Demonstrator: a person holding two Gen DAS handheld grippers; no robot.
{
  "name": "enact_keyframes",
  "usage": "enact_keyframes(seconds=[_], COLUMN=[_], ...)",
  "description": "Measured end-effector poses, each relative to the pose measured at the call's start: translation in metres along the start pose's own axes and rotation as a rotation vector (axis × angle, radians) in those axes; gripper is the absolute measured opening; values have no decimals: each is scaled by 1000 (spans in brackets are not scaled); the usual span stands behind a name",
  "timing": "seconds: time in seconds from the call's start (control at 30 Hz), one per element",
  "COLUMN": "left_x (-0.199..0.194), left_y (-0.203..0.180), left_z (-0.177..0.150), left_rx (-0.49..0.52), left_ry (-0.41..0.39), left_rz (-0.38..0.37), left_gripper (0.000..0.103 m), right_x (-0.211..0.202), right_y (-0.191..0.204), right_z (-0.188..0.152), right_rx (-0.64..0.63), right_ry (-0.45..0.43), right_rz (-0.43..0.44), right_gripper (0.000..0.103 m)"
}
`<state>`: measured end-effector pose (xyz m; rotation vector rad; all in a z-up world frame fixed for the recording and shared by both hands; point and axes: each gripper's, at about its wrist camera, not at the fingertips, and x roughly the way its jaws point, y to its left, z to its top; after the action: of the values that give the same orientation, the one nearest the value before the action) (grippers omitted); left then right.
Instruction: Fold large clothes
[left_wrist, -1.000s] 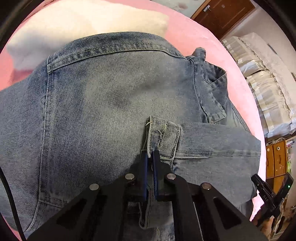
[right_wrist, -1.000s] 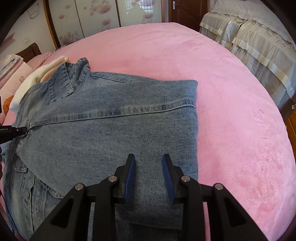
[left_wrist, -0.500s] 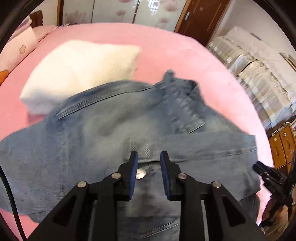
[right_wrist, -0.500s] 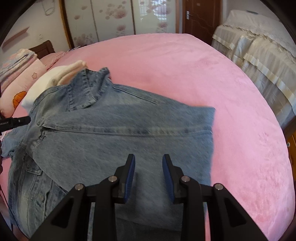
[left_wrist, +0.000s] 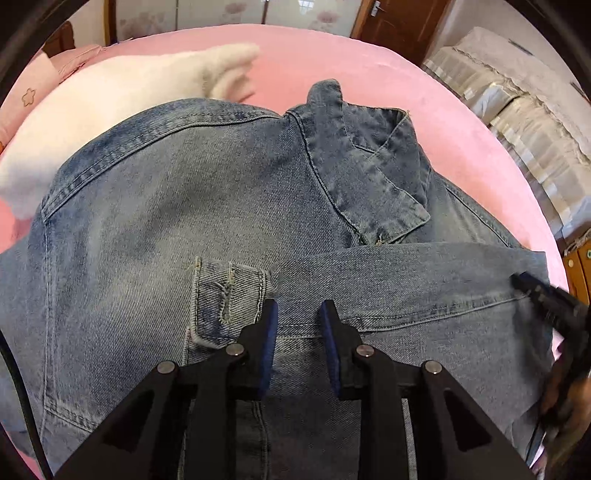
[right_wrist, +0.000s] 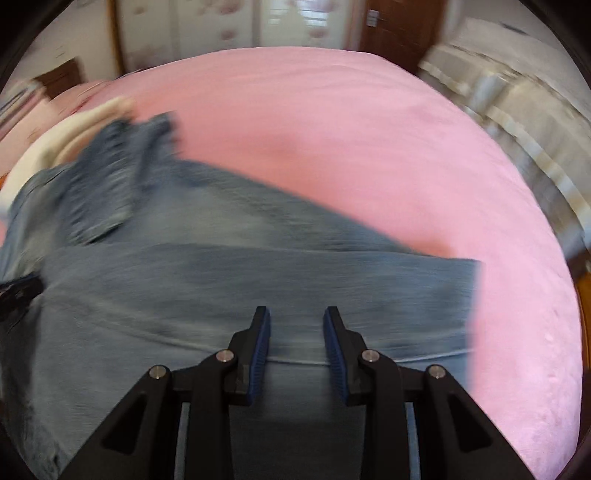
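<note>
A blue denim jacket (left_wrist: 166, 206) lies back-up on the pink bed (left_wrist: 469, 147), its collar (left_wrist: 369, 177) at the far side. One sleeve (left_wrist: 424, 288) is folded across the back, and its cuff (left_wrist: 225, 299) lies just left of my left gripper (left_wrist: 298, 306). That gripper is open, hovering over the cloth with nothing between its blue pads. In the blurred right wrist view my right gripper (right_wrist: 296, 312) is open above the folded sleeve (right_wrist: 295, 273) of the jacket (right_wrist: 110, 332), holding nothing. The right gripper's tip (left_wrist: 546, 295) shows at the sleeve's right end.
A white folded cloth or pillow (left_wrist: 122, 96) lies beyond the jacket at the far left. Bare pink bed cover (right_wrist: 369, 147) stretches to the right and behind. A beige covered bed (left_wrist: 517, 103) and a brown door (left_wrist: 399, 22) stand further back.
My left gripper let go of the cuff, opened and drew back; the cuff now lies flat on the jacket. My right gripper, open throughout, swept sideways over the sleeve.
</note>
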<state>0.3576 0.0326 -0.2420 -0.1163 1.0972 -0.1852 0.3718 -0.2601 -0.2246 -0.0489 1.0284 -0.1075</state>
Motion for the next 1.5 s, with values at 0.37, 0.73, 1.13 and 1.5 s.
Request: enact_keyframes(seconds=[0.37,0.73,1.13,1.5], left_x=[6,-60,-174,-252], left_y=[-12,-24,-33,69], left_z=[4,4,-29,-68], left_rx=[1,10,47,-43], left_ry=[4,-70,-169,-179], left_rz=[19,54,46,138], left_gripper=[23,56,71,71], right_x=[-7,-69,-158,-216], right_y=[-83,-53,25,147], right_z=[-12,-25,-50,-60], right_rx=[165,196,111,-31], right_ry=[6,-27,-52,-113], right_rz=[-99,10,49,201], right_gripper=[41,41,41,41])
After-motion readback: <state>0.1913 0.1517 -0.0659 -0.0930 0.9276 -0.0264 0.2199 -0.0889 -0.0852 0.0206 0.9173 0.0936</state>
